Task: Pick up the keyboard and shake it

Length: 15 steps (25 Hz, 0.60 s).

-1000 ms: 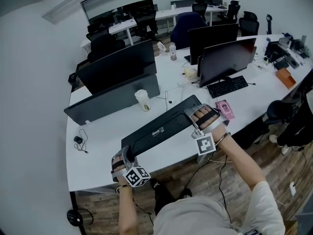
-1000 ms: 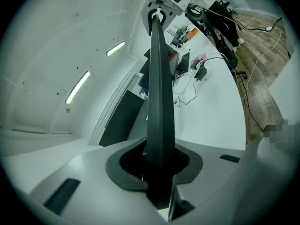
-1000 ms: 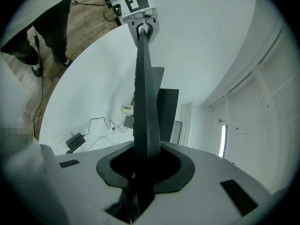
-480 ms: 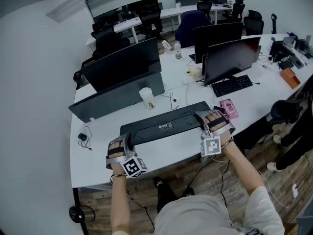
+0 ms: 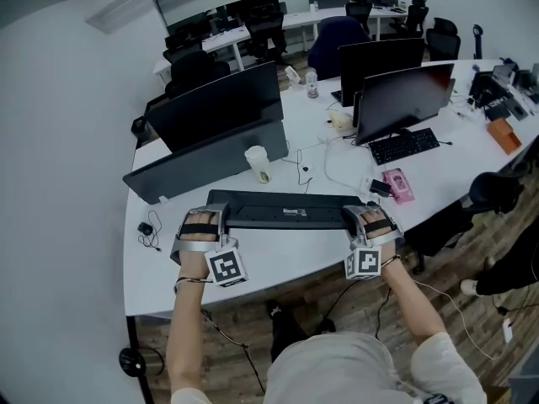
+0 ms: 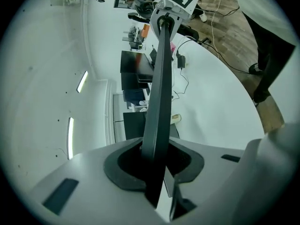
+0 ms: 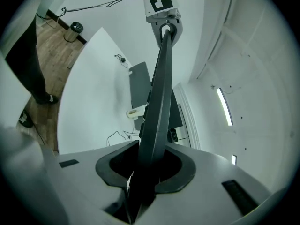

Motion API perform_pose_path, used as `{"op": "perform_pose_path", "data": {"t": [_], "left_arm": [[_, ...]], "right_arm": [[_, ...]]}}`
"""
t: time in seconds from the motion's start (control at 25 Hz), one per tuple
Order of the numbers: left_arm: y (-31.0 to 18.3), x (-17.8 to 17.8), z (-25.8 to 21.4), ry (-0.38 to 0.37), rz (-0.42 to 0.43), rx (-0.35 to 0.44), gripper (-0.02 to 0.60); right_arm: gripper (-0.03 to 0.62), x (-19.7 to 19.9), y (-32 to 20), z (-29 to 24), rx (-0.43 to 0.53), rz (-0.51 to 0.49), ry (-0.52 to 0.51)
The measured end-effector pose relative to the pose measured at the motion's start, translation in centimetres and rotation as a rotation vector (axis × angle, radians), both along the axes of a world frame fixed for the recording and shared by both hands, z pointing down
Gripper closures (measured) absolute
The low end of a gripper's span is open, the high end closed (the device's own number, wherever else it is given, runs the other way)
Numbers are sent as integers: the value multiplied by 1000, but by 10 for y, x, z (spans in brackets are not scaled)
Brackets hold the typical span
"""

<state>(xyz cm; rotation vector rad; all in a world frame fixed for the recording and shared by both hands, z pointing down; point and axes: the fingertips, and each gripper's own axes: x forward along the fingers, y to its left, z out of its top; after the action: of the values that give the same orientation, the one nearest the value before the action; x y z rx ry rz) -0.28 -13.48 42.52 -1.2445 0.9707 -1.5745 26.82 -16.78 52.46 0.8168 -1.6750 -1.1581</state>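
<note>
From the head, held long-ways left to right just over the desk (image 5: 286, 255), the keyboard (image 5: 286, 210), with the left claw (image 5: 216, 219) on one end and the right claw (image 5: 355, 217) on the other; from the left claw, clamped on the thin edge but opening; from the right claw, the same.

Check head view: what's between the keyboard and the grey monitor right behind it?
Head view: a white cup stands on the table between the keyboard and the monitor. A thin cable lies just right of it.
</note>
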Motion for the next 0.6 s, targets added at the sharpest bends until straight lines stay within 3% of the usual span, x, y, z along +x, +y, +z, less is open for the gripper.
{"op": "perform_pose_path", "data": {"t": [0.2, 0.36, 0.48, 0.6], "left_arm": [[16, -4, 2, 128, -57, 71, 469], [48, -7, -31, 228, -94, 252, 466], [56, -14, -67, 247, -111, 408, 468], [69, -18, -100, 246, -113, 523, 467]], "right_arm": [[471, 0, -14, -53, 142, 4, 61], [475, -4, -5, -125, 328, -5, 70], [476, -9, 4, -176, 489, -19, 28], [476, -13, 15, -209, 586, -34, -40]]}}
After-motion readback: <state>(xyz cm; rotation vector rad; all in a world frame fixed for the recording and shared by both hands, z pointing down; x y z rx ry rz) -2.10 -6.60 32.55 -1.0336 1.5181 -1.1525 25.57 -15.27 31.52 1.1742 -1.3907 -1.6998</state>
